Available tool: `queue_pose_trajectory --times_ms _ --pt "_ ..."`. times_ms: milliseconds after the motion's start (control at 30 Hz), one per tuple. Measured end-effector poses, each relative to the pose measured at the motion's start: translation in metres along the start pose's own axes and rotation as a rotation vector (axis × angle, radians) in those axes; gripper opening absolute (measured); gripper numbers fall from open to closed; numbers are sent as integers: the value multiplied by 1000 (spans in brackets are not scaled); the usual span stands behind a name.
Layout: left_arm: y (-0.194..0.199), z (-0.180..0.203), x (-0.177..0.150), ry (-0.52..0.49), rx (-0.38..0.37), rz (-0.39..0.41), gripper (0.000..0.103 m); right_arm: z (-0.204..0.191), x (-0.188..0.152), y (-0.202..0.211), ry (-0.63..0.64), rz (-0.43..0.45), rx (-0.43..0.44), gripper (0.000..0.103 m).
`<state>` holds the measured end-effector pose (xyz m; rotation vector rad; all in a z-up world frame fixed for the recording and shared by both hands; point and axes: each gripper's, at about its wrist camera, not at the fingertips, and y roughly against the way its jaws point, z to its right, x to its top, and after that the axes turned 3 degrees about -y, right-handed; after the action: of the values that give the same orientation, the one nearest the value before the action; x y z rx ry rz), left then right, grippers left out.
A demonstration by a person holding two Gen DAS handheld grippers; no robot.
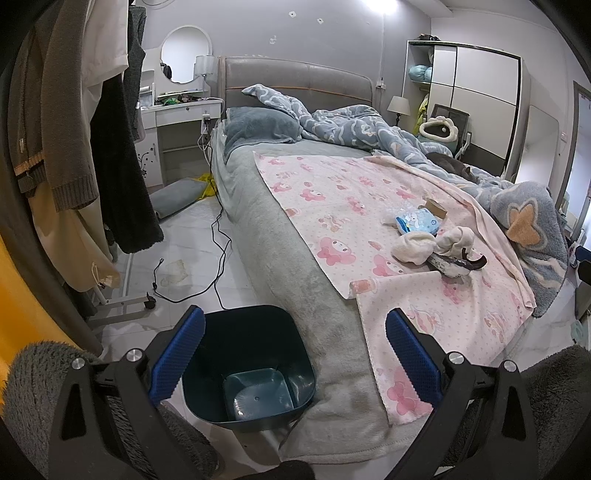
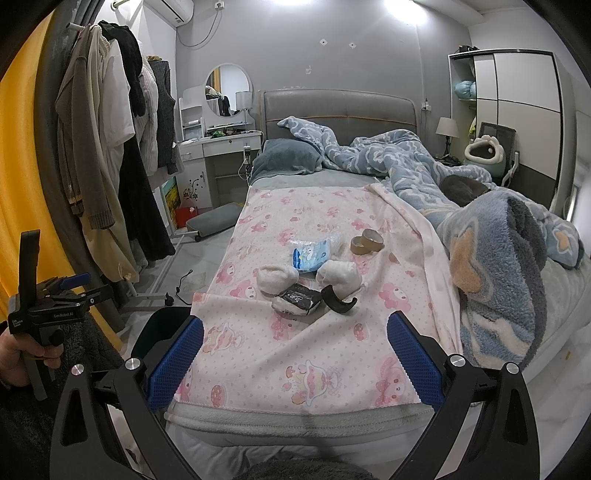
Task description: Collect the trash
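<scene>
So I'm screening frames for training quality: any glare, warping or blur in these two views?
Left wrist view: ceiling light blows out at the top edge, the wardrobe bows from fisheye warping, and the bin stays sharp. Right wrist view: two blown-out ceiling lights, dark corners, and crisp trash on the bed; no motion blur.

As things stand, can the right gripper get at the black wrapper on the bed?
Probably yes. The right gripper is open and empty, facing the black wrapper across bare pink sheet. Nothing lies between them; the tissue balls and the dark peel beside the wrapper could get nudged.
</scene>
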<state>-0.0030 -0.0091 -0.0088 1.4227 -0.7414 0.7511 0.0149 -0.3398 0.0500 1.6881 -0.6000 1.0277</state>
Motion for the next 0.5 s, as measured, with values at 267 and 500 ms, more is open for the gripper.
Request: queue_pose_trajectory --times_ms 267,500 --pt "0 0 0 1 0 0 100 0 0 0 -1 -1 0 100" --pt "0 0 0 1 -2 -3 100 0 1 0 0 -3 0 100"
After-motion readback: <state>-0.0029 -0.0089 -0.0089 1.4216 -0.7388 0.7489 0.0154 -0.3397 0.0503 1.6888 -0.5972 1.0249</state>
